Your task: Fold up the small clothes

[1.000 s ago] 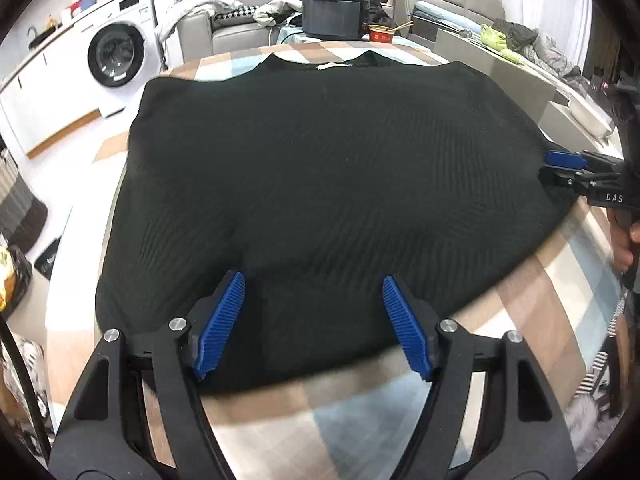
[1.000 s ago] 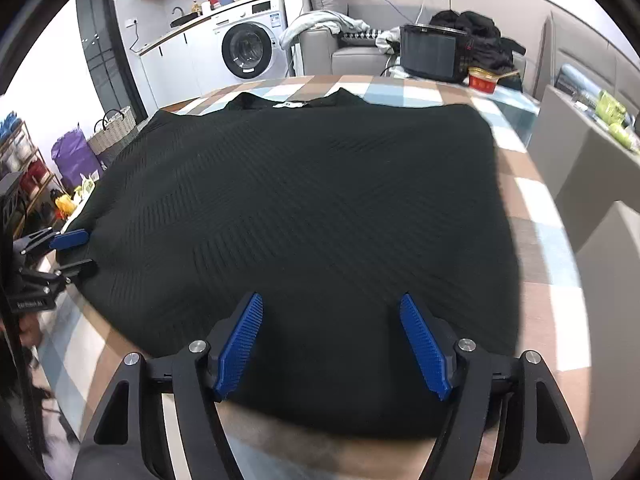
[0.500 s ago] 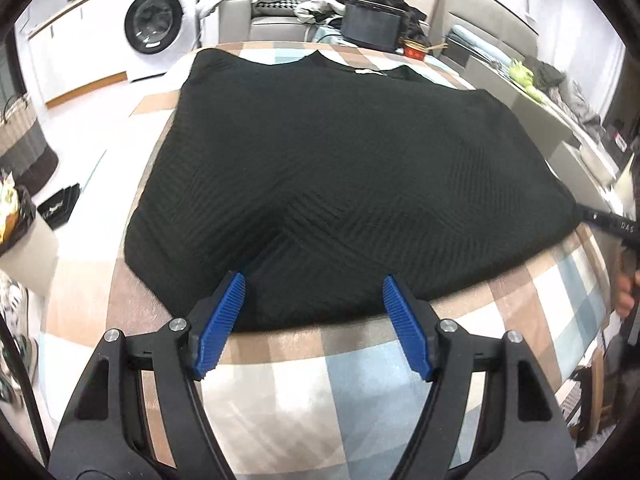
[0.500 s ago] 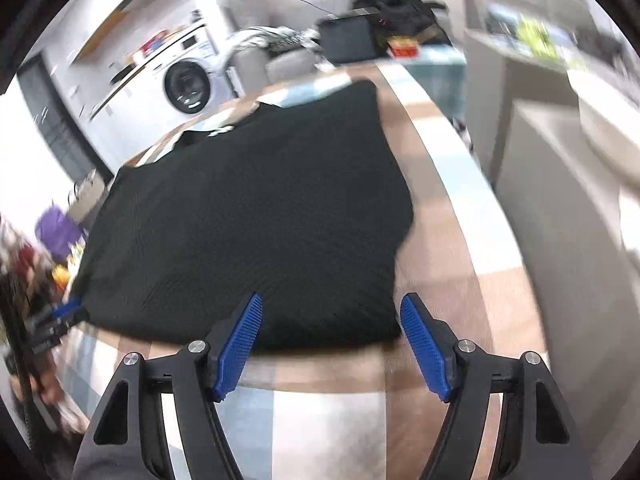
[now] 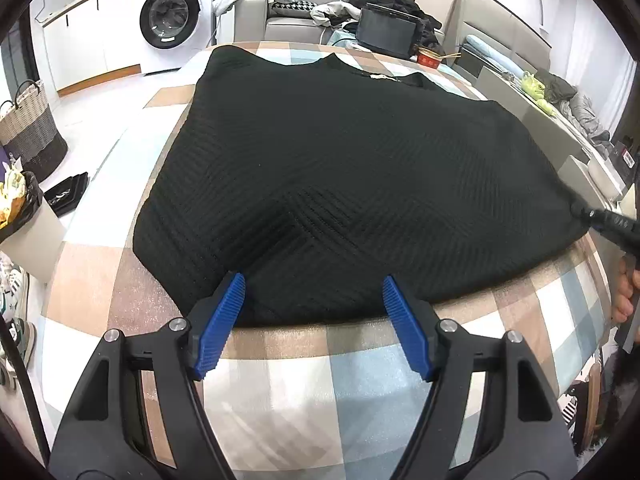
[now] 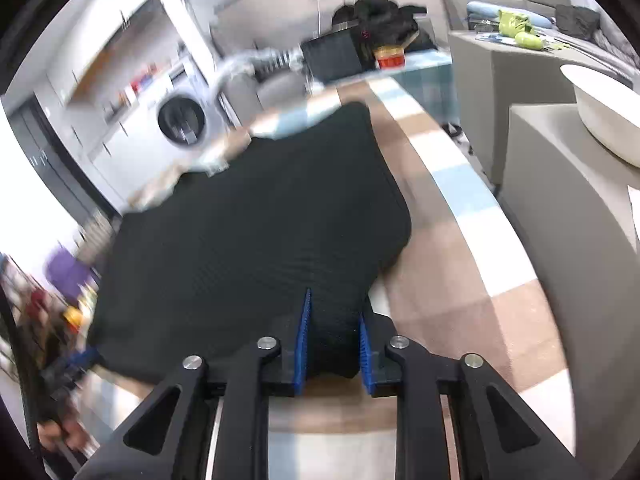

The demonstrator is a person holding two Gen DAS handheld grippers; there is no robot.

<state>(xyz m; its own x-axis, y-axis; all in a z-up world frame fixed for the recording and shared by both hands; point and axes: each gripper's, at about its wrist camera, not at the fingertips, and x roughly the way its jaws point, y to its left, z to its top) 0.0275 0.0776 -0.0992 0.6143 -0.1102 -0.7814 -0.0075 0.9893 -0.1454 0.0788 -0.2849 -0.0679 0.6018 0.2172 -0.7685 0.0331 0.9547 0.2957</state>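
Right tool [image 6: 334,340] tilted down, just closed on black sweater [image 6: 256,232] hem, left tool [image 5: 314,326] wide, angled downward

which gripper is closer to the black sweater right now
Right. The right gripper has just closed on the black sweater's near corner; the left gripper is open, its fingertips straddling the hem.

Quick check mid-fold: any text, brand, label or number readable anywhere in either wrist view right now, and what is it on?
None reads clearly.
Right gripper, seen in the left wrist view: pale marks on its black arm, too blurred to read.
Washing machine: control panel markings too small.
Black sweater: pale neck label, no legible print.
Red bowl: pale pattern, not legible.
Right wrist view: motion-blurred, nothing readable.
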